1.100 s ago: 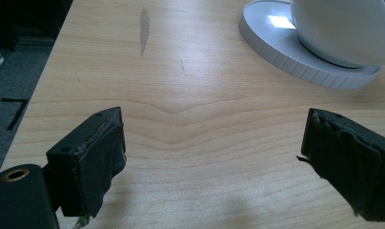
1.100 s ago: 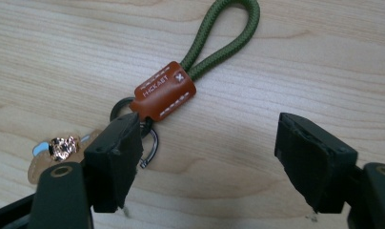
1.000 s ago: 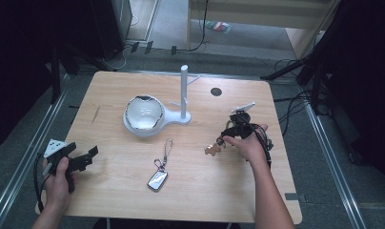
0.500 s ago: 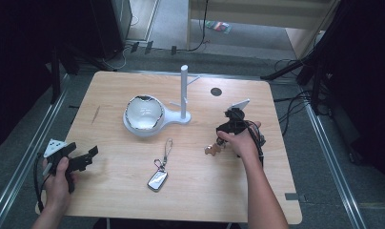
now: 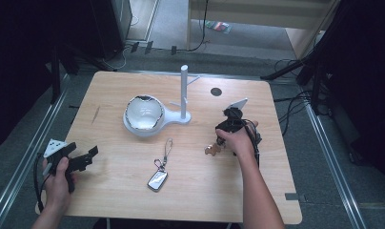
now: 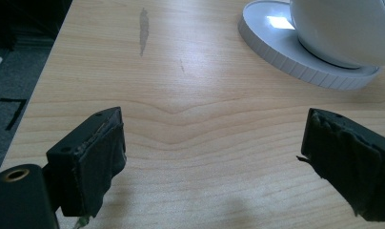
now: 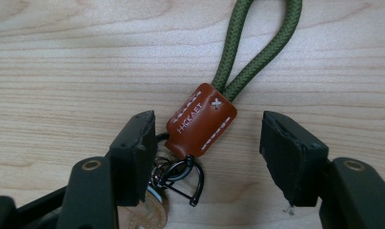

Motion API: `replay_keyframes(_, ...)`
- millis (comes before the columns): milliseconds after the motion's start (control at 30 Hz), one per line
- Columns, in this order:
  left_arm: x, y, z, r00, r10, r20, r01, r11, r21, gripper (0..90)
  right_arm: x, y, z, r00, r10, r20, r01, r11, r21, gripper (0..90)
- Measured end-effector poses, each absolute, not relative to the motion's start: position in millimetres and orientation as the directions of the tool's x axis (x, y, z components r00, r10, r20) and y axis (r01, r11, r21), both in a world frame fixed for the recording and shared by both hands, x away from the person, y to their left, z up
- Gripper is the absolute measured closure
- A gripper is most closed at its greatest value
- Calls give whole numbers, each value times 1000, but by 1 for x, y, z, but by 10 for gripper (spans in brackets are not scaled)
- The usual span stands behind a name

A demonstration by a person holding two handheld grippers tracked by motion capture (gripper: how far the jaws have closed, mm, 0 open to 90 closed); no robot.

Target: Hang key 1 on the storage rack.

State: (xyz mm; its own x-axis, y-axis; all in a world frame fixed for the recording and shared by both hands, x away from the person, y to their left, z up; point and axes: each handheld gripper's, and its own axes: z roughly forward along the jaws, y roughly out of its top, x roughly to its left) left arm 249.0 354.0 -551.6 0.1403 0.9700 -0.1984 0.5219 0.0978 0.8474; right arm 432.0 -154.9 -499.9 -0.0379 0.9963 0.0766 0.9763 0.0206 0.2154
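The right gripper (image 5: pixel 218 143) stands over the right half of the wooden table (image 5: pixel 114 191), tipped steeply down at a keychain (image 5: pixel 212 149) that lies flat on the wood just near and left of the person's right hand (image 5: pixel 239 139). In the right gripper view the jaws straddle the keychain's brown leather tab (image 7: pixel 201 120), which bears white stitching and stamped letters. The jaws are about half open and have just been closing. The left pad (image 7: pixel 133 155) lies against or just beside the black clasp (image 7: pixel 181 174) and the metal ring below the tab, while the right pad (image 7: pixel 288 152) is still clear of the leather, with bare wood showing between them. The pads do not yet press on the tab from both sides, so nothing is clamped. A doubled olive-green cord (image 7: pixel 248 43) runs from the top of the tab away from the gripper, and a copper-coloured disc (image 7: pixel 145 212) shows at the bottom edge under the left jaw.

The left gripper (image 5: pixel 83 160) is held low at the near left corner of the table in the person's left hand (image 5: pixel 59 179). In the left gripper view its jaws are wide apart over bare wood and hold nothing. Beyond it, a white bowl (image 5: pixel 144 113) sits on the round base of a white stand (image 5: pixel 185 93). A silver key fob (image 5: pixel 157 180) on a thin strap lies near the middle of the table, well apart from both grippers.
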Motion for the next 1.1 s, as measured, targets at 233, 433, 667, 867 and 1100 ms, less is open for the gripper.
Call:
replay_keyframes(233,249,354,-552,141,970,-200,524,98,846,80,435,-153,-501,0,994,107,981,-21,194,427)
replay_keyframes(433,249,354,-551,141,970,-199,525,97,846,80,437,-150,-503,8,996,93,982,-26,189,465)
replay_keyframes(667,249,354,-552,140,970,-199,523,98,847,80,438,-148,-504,28,997,74,981,-42,191,508)
replay_keyframes(867,249,354,-552,140,970,-197,522,97,847,80,437,-146,-504,21,999,31,980,-27,198,572)
replay_keyframes(1100,249,354,-552,140,970,-197,522,96,848,80,436,-144,-504,-28,1000,-9,981,29,190,659)
